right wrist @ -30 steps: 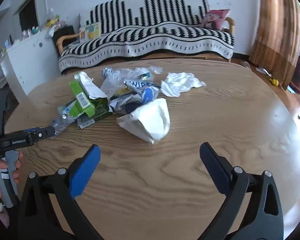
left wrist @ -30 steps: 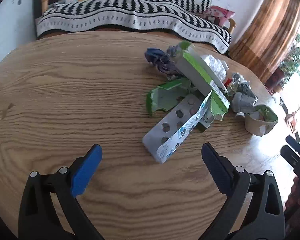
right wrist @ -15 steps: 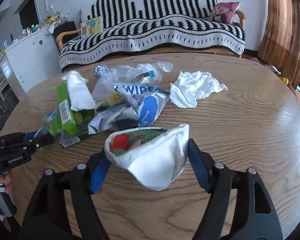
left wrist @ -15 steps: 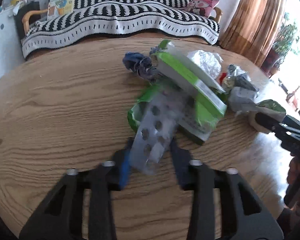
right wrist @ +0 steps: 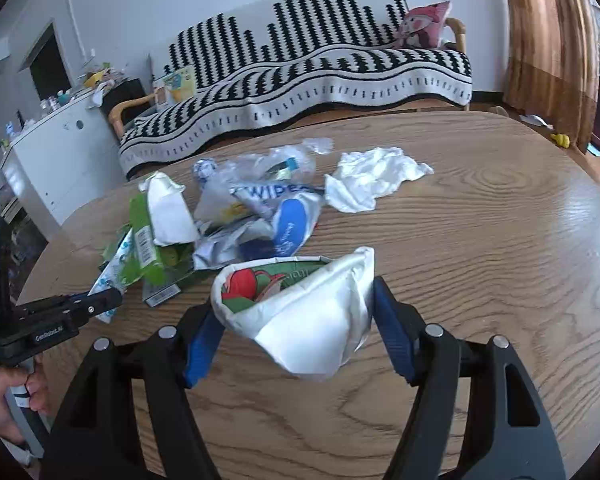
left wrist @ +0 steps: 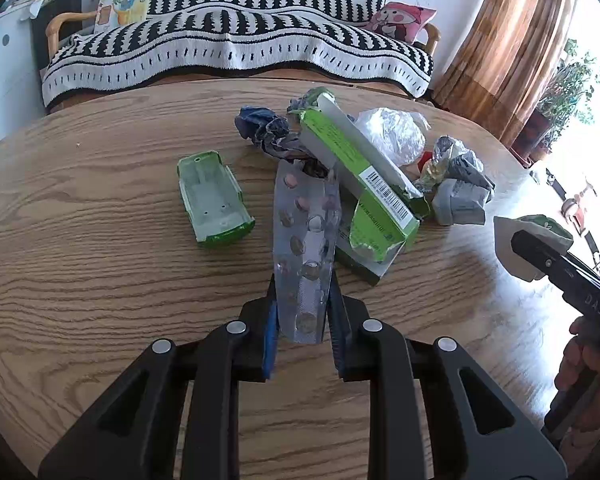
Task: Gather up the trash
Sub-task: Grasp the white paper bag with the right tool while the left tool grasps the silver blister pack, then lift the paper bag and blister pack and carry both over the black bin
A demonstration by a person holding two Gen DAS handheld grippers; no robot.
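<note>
A round wooden table (left wrist: 100, 288) fills most of the room's middle, with a sofa under a black-and-white striped throw (left wrist: 236, 44) behind it and a brown curtain (left wrist: 512, 40) off to the side. A heap of trash sits on the far half of the tabletop. In it lies a long green carton (left wrist: 364, 176), torn open at one end, leaning across the other bits. Beside that heap, a little apart on the bare wood, rests a green plastic tray (left wrist: 214, 200), open side up. From the other side I can see a wipes packet (right wrist: 276, 208) in the middle of the pile and a crumpled white tissue (right wrist: 372, 178) lying just past it on its own.

The right gripper (right wrist: 300, 320) has just been closing and its blue pads now press on both sides of a squashed paper cup (right wrist: 300, 312), white outside with a red and green print inside; the cup looks lifted just above the wood, near the pile's front edge. The jaws stand fairly wide around it.

The left gripper (left wrist: 302, 320) has likewise just closed, down to a narrow gap, and it pinches the near end of a silver blister pack (left wrist: 306, 248). The pack's far end reaches up into the heap, touching the green carton and a crumpled dark blue wrapper (left wrist: 264, 128).
</note>
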